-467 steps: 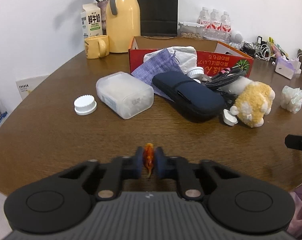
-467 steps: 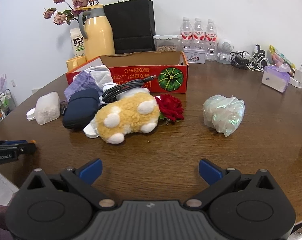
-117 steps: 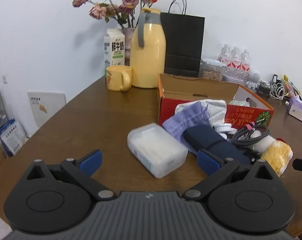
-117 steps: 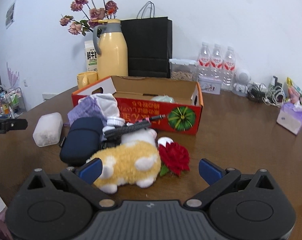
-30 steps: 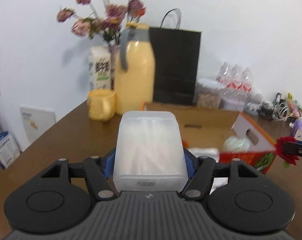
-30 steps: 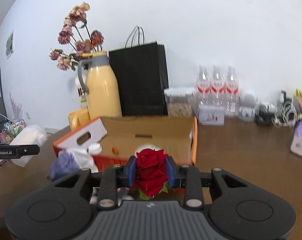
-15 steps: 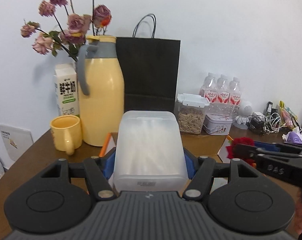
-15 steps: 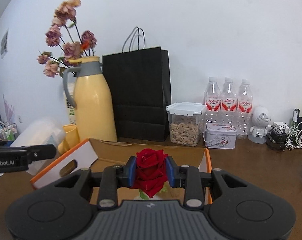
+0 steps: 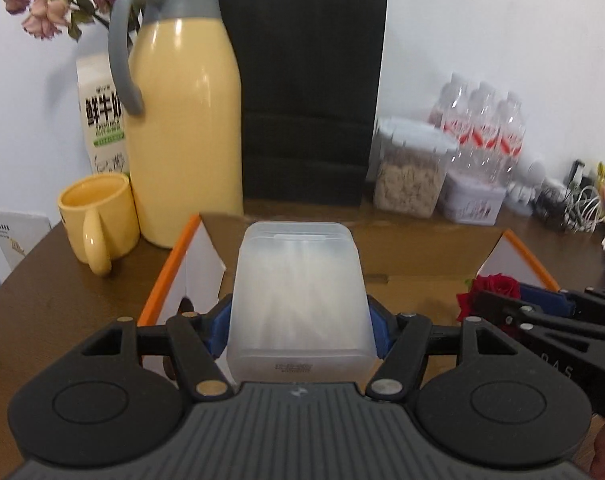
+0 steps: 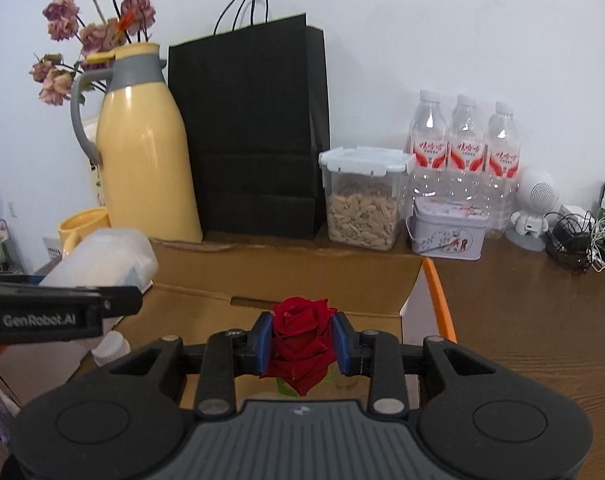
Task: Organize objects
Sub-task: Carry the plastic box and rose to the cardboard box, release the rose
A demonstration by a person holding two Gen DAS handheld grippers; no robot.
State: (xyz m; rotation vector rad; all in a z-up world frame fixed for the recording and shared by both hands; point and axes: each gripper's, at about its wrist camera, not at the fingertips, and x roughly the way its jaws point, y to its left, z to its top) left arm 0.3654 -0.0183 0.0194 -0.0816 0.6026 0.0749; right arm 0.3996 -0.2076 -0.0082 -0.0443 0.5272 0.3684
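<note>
My left gripper [image 9: 298, 330] is shut on a frosted plastic box [image 9: 298, 300] and holds it over the left part of the open cardboard box [image 9: 422, 240]. The plastic box also shows at the left of the right wrist view [image 10: 106, 260]. My right gripper [image 10: 302, 344] is shut on a red rose [image 10: 300, 344] and holds it over the cardboard box [image 10: 302, 280], towards its right end. The rose and right gripper show at the right of the left wrist view [image 9: 490, 290]. A white cap [image 10: 110, 348] lies inside the box.
Behind the cardboard box stand a yellow jug [image 9: 182, 120], a black paper bag [image 9: 310, 92], a yellow mug [image 9: 98, 216], a milk carton [image 9: 102, 120], a nut container [image 10: 362, 196], water bottles [image 10: 462, 148], a tin [image 10: 446, 232] and cables [image 10: 582, 236].
Both grippers have moved forward and lower over the cardboard box, each still holding its object. The box opening now lies just below them.
</note>
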